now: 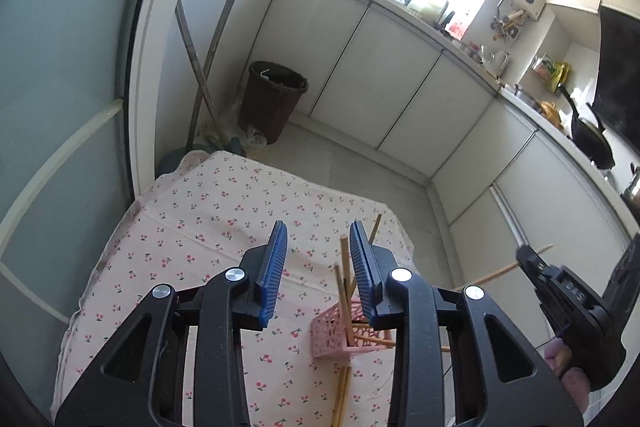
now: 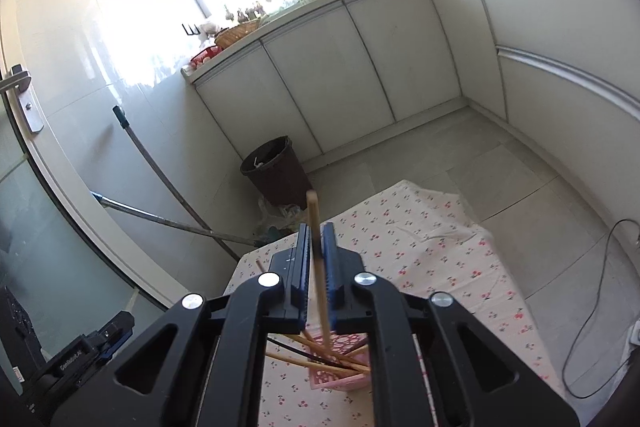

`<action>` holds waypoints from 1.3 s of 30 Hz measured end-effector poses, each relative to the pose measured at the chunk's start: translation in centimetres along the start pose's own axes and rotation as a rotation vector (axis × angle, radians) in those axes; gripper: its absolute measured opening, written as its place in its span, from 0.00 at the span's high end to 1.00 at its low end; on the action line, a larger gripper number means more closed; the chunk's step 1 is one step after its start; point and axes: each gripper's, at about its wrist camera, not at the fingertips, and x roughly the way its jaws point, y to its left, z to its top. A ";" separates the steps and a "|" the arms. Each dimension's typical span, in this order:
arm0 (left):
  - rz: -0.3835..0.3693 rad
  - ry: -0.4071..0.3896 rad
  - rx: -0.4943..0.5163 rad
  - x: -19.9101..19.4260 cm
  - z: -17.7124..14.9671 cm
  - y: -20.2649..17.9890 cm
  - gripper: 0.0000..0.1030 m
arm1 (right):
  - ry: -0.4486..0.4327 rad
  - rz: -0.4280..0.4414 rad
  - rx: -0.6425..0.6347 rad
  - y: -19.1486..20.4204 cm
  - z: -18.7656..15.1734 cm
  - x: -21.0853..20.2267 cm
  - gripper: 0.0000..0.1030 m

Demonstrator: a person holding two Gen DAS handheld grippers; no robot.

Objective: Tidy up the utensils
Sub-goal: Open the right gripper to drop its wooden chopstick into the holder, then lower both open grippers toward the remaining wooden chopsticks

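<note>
Dropping chopstick (image 2: pixel 318 267) into pink basket (image 2: pixel 340 381) on table; right gripper (image 2: pixel 316 239) loosely pinched it, left gripper (image 1: pixel 318 239) spread, empty. Next: release fully, fetch strays.

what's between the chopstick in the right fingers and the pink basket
Nothing visible blocks it. The chopstick runs down between the right gripper fingers straight toward the pink basket below, whose open top holds only other chopsticks leaning across it.

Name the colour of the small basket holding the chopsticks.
Pink basket, seen best in the left wrist view.
</note>
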 end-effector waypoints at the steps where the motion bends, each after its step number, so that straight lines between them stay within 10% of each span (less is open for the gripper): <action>1: 0.000 0.000 0.017 0.0 -0.2 -0.3 0.69 | 0.016 0.006 0.004 0.2 -0.4 0.6 0.87; 11: -0.011 -0.037 0.183 -1.3 -2.9 -4.0 0.51 | 0.020 -0.109 -0.155 1.4 -3.1 -1.0 0.87; 18: 0.066 -0.014 0.260 -0.5 -6.2 -4.5 0.31 | 0.028 -0.224 -0.213 -0.6 -6.1 -2.6 0.54; 39: 0.149 0.236 0.306 2.4 -15.6 -2.8 0.08 | 0.194 -0.377 -0.171 -7.8 -15.2 -5.3 0.21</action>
